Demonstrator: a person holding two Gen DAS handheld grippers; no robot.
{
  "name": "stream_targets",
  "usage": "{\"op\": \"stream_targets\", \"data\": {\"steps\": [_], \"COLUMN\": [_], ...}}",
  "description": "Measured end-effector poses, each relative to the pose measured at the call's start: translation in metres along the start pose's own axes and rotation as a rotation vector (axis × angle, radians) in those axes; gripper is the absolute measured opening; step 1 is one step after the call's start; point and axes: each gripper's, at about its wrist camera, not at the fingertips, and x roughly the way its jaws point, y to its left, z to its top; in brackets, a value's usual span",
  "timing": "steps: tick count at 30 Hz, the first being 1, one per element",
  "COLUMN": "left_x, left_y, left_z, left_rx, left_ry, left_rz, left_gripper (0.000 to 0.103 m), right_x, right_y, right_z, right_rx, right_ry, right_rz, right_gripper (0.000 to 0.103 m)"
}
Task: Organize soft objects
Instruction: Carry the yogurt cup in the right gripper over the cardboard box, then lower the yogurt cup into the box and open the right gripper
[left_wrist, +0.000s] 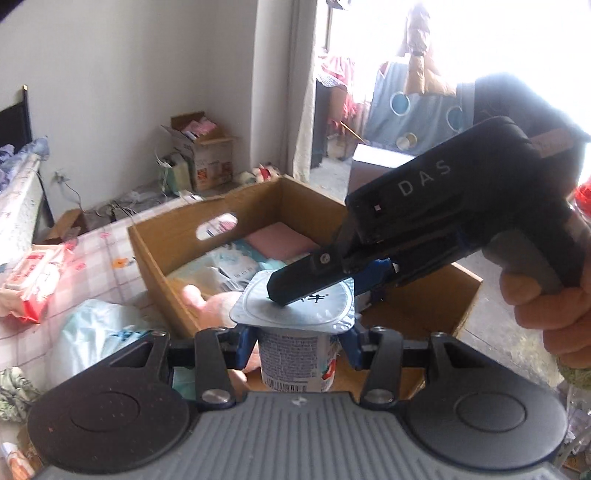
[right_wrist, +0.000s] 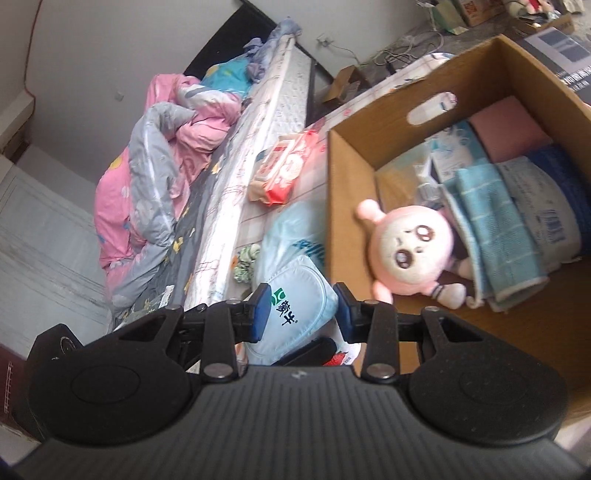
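A yogurt cup (left_wrist: 295, 354) with a pale blue foil lid (left_wrist: 295, 306) stands upright between the blue pads of my left gripper (left_wrist: 299, 345), which is shut on its body. My right gripper (left_wrist: 321, 284) reaches in from the right, one black finger (left_wrist: 295, 280) lying across the lid. In the right wrist view the lid (right_wrist: 291, 332) fills the gap of the right gripper (right_wrist: 302, 314), both pads against its edges. Just beyond stands a cardboard box (right_wrist: 351, 184) holding a pink plush doll (right_wrist: 410, 251), a blue towel (right_wrist: 491, 221) and a pink cloth (right_wrist: 506, 129).
On the checked table cover lie a red-and-white wipes pack (right_wrist: 280, 170), a light blue plastic bag (right_wrist: 291, 236) and a green scrunchie (right_wrist: 245, 264). A bed with a pink quilt (right_wrist: 166, 166) runs along the table's far side. A hand (left_wrist: 546, 306) grips the right tool.
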Motion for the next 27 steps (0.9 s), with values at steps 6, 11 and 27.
{"op": "stream_targets", "data": {"steps": [6,11,27], "left_x": [0.055,0.078,0.025], "left_y": [0.008,0.014,0.018], "left_z": [-0.004,-0.008,-0.004], "left_rx": [-0.062,-0.072,-0.038], "left_ry": [0.198,0.303,0.183], "left_rz": [-0.091,-0.099,-0.025], "left_gripper": [0.049,0.055,0.064], "right_x": [0.017,0.042,0.088], "right_y": [-0.068,-0.099,-0.107], "right_z": [0.0,-0.003,0.0], "right_rx": [0.141,0.214,0.157], "right_ry": [0.125,0.231,0.315], "right_rz": [-0.027,-0.014,-0.099], "right_gripper": [0.037,0.037,0.039]}}
